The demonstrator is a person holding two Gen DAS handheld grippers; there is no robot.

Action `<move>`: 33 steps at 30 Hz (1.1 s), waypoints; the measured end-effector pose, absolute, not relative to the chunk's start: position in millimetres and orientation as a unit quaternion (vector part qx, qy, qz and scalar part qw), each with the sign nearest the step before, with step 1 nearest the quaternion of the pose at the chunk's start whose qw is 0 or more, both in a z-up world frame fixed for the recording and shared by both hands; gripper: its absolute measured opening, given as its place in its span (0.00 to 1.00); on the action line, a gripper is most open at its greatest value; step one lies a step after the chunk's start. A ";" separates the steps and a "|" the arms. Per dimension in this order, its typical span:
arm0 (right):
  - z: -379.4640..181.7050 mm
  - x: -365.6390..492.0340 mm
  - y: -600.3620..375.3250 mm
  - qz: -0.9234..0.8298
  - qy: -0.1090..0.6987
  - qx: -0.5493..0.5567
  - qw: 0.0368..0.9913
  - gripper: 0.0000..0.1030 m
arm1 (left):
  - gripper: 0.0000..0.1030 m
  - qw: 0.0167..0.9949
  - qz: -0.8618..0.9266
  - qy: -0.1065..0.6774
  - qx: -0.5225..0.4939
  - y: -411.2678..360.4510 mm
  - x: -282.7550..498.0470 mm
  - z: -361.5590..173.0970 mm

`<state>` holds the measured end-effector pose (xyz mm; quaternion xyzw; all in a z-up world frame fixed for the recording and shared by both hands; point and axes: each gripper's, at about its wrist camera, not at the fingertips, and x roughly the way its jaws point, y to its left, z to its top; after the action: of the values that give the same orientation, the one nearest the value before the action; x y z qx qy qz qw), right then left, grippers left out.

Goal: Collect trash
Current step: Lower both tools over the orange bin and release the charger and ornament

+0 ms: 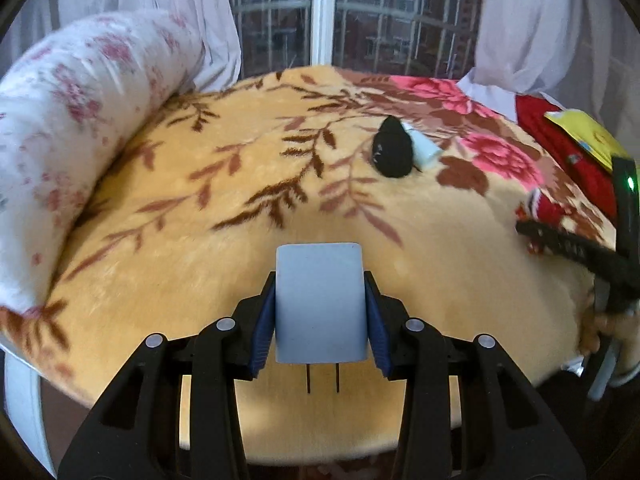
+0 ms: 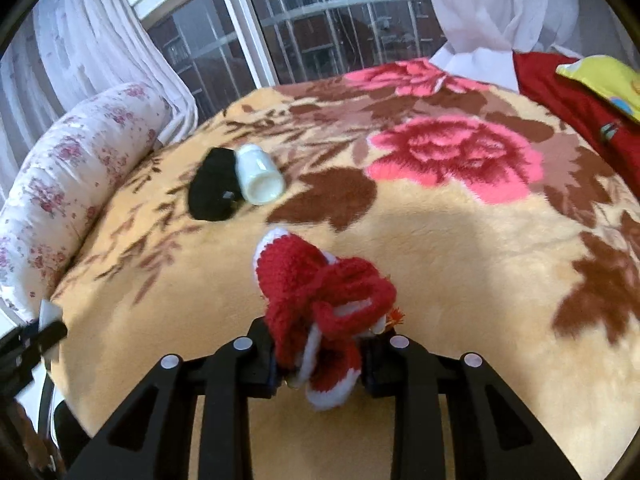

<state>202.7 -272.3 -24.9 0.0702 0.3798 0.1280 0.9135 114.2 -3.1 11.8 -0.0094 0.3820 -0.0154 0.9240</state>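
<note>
The left hand-held gripper (image 1: 320,312) pinches a pale grey plug adapter (image 1: 320,304) between its blue pads (image 1: 262,320), the two metal prongs pointing back toward the camera, above the floral blanket (image 1: 224,216) on the bed. The right hand-held gripper (image 2: 320,364) is clamped on a bunched red and white knitted sock (image 2: 320,304), held just over the blanket. Farther out on the blanket lie a black sock (image 2: 214,190) and a small white bottle (image 2: 258,178) on its side, touching each other. A flowered bolster (image 1: 80,120) lines the bed's left edge
</note>
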 end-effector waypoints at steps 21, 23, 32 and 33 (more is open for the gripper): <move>-92.7 -10.2 -202.8 0.244 0.470 -0.007 0.848 0.28 | 0.38 0.858 -0.084 0.507 -0.005 -6.9 -7.0 -108.1; -104.9 -7.7 -199.5 0.244 0.487 0.000 0.838 0.28 | 0.38 0.853 -0.087 0.515 0.003 -10.3 -4.7 -114.8; -137.2 4.5 -176.2 0.235 0.533 -0.033 0.812 0.54 | 0.50 0.819 -0.078 0.568 0.016 -14.4 10.8 -144.5; -138.0 5.4 -175.5 0.233 0.534 -0.033 0.812 0.54 | 0.59 0.820 -0.078 0.567 0.012 -12.9 11.0 -144.5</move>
<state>5.4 -175.5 -138.0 -0.0332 0.5341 0.2330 0.8120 11.0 -12.9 -144.5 0.0123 0.5670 -0.0782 0.8199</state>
